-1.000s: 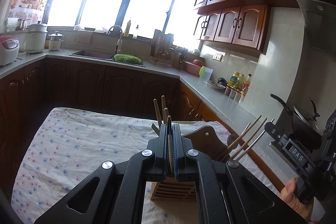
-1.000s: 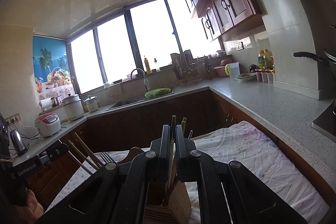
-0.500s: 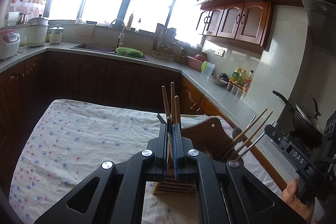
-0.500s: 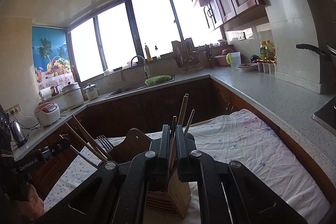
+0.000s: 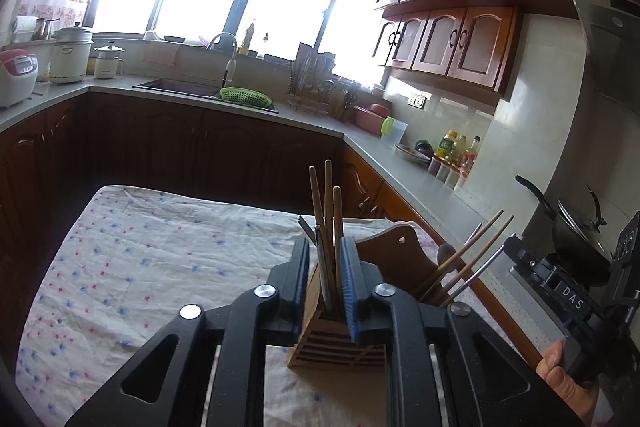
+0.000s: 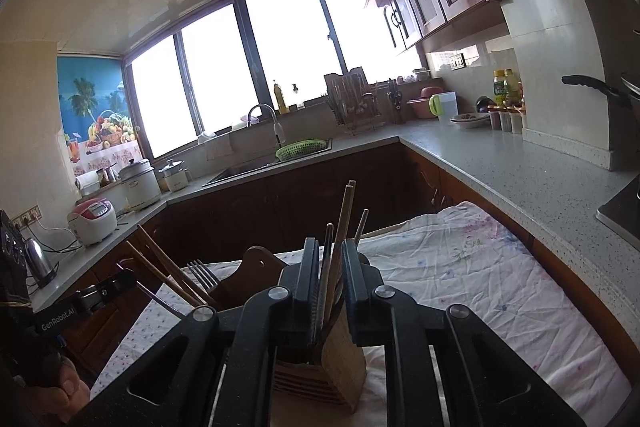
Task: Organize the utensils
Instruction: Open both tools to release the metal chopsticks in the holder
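Letting go is the step in hand, I judge: both my claws have just been opening around sticks that already stand in the wooden holder [image 5: 336, 341], which sits on the flowered cloth [image 5: 132, 267] over the table, near its right end in my left camera's view.

Starting at my left: my left claw [image 5: 325, 285] points slightly downward over the holder. Its jaws stand a narrow gap apart, and the wooden chopsticks [image 5: 329, 211] plus one grey metal stick rise between them out of a slot. The blue pads [image 5: 347, 287] look clear of the sticks, so nothing is gripped, though the margin is slim. Further right in that view a second bunch of sticks [image 5: 466, 263] leans out of another slot, beside the holder's raised wooden back, and past it my right hand [image 5: 560, 377] holds the other claw's handle.

My right claw [image 6: 330, 279] also tips gently down over the holder [image 6: 340, 359]. Its jaws are likewise narrowly parted, with a pair of chopsticks [image 6: 345, 223] and a dark stick between them; I see no pressing. A fork [image 6: 202, 273] stands in the slot to its left.

Next, I think, both claws should widen a little more and draw straight back and up, so the pads do not drag the sticks out or tip the holder.
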